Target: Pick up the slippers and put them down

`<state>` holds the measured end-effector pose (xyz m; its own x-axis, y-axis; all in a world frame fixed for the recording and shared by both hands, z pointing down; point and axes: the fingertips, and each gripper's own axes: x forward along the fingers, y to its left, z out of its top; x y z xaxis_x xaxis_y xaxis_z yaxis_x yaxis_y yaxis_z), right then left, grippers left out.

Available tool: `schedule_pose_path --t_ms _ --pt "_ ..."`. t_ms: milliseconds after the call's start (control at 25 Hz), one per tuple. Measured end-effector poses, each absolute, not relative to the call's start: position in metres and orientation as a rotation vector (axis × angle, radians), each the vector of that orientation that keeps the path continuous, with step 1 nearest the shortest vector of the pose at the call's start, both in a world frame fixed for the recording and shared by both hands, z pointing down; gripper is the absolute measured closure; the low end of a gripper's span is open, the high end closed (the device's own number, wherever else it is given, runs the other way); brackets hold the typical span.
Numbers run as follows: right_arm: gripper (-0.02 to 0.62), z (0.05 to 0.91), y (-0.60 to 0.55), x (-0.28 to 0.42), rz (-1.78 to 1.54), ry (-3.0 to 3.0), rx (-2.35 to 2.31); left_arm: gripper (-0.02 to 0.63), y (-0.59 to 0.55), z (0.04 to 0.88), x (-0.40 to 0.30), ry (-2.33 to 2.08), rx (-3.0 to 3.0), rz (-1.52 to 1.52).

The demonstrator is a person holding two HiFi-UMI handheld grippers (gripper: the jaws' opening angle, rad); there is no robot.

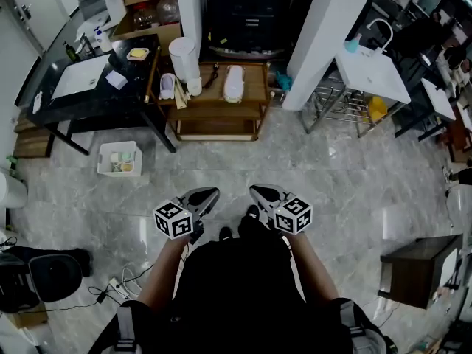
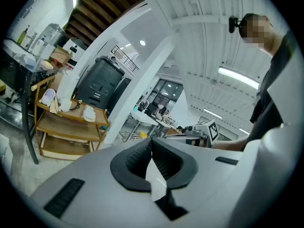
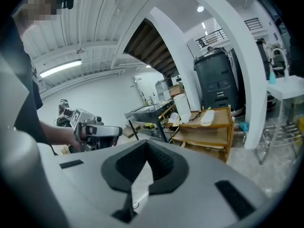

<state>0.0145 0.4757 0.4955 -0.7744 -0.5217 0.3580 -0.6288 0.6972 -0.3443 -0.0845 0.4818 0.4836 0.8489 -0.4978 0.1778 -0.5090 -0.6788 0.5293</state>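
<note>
Two white slippers lie apart on the top of a low wooden shelf (image 1: 254, 94) across the floor: one slipper (image 1: 234, 83) near the middle, the other slipper (image 1: 167, 85) at the shelf's left end. They also show in the left gripper view, one slipper (image 2: 89, 113) beside the other (image 2: 47, 97), and far off in the right gripper view (image 3: 208, 117). My left gripper (image 1: 209, 195) and right gripper (image 1: 258, 192) hover side by side near my body, well short of the shelf. Both are shut with nothing between the jaws (image 2: 152, 140) (image 3: 146, 144).
A tall white cylinder (image 1: 183, 54) stands on the shelf beside the left slipper. A black table (image 1: 88, 102) adjoins the shelf on the left, with a white bin (image 1: 119, 158) on the floor before it. A white pillar (image 1: 324, 35), a sink stand (image 1: 372, 72) and a dark stool (image 1: 417, 268) are on the right.
</note>
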Motion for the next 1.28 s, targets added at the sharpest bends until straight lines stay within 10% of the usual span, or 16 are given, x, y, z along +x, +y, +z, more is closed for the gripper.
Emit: schedule_pose_path --t_ms 1280 --pt "0.588 0.519 0.407 0.034 0.745 -2.665 0.755 0.594 0.416 0.495 -0.053 -0.817 2.346 0.07"
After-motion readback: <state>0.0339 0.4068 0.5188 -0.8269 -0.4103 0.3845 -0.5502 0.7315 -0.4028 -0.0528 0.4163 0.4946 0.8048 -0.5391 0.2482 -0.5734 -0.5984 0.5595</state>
